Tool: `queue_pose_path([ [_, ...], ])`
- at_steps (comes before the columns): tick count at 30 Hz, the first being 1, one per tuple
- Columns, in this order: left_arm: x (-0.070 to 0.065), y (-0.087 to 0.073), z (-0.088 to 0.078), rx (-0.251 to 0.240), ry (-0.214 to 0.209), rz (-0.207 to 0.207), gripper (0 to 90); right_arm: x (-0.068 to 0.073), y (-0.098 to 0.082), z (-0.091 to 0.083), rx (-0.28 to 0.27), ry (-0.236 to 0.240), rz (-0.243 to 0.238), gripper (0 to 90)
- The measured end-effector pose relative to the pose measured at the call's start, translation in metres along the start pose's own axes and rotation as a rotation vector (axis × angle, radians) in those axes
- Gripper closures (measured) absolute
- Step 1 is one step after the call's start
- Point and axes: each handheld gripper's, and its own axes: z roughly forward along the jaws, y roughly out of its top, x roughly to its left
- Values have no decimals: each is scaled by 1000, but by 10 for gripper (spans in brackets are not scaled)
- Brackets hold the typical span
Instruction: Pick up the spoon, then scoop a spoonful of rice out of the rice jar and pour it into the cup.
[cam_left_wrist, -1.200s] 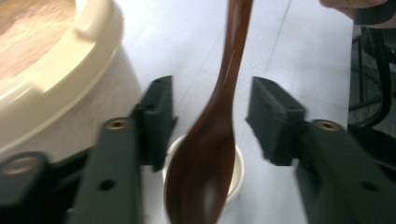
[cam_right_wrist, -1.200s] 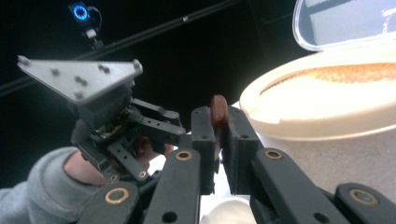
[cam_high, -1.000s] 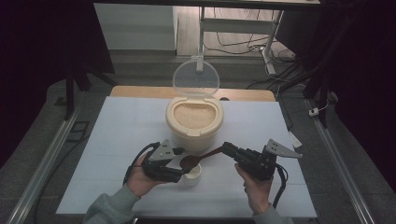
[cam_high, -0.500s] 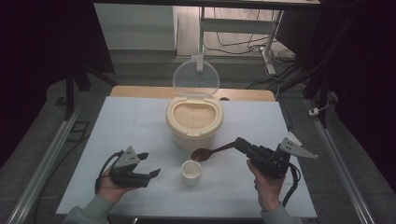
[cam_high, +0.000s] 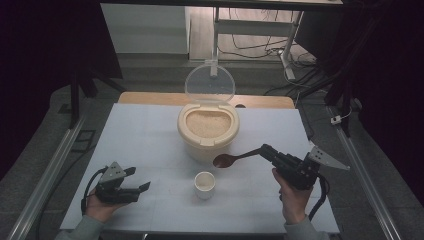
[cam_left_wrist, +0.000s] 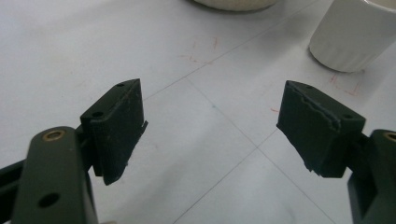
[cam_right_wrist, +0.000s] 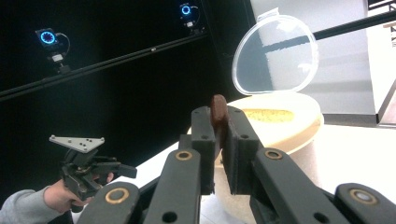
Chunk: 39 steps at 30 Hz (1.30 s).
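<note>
Since a second ago: our left gripper (cam_high: 142, 187) has left the small white cup (cam_high: 205, 184), where it sat right against it, and now lies low near the table's (cam_high: 150, 130) left front corner; our right gripper (cam_high: 266, 151) has drifted a little to the right with the spoon.
Left jaws: released and standing wide apart; they have just been opening, and in the left gripper view (cam_left_wrist: 210, 121) we see only bare white table between the pads (cam_left_wrist: 116, 126).
Right jaws: clenched on the handle of the brown wooden spoon (cam_high: 235, 159); in the right gripper view (cam_right_wrist: 219, 135) the handle end (cam_right_wrist: 218, 108) pokes up between the two pads.
Spoon: held about level above the table, its bowl pointing left, just in front of the rice container (cam_high: 208, 131) and above and to the right of the cup.
Cup: upright on the table in front of the container, free of both grippers; in the left gripper view its ribbed side (cam_left_wrist: 357, 32) shows at the upper right.
Rice container: cream tub at the middle of the table, filled with rice, its clear round lid (cam_high: 210, 83) hinged up and standing open at the back.
Our hands: the left hand (cam_high: 97, 210) grips its tool at the near left edge; the right hand (cam_high: 292, 197) grips its tool at the near right.
</note>
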Motion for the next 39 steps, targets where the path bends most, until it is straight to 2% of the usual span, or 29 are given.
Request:
queue_pose_path([
  [7, 1, -2, 3, 10, -4, -3, 219, -4, 3, -4, -15, -14, -1, 834],
  [15, 0, -1, 5, 15, -8, 5, 219, -1, 9, -6, -35, -13, -9, 834],
  [26, -1, 0, 6, 17, -10, 6, 215, 2, 28, -3, -95, -2, -18, 834],
  [31, -1, 0, 9, 28, -20, 9, 215, 0, 44, 8, -100, -18, -40, 834],
  [33, -1, 0, 9, 32, -22, 13, 213, -5, 51, 15, -105, -40, -32, 834],
  [37, -1, 0, 9, 31, -23, 14, 214, -18, 57, 30, -94, -51, 19, 834],
  [39, -1, 0, 9, 31, -22, 12, 214, -23, 62, 39, -81, -83, 3, 835],
])
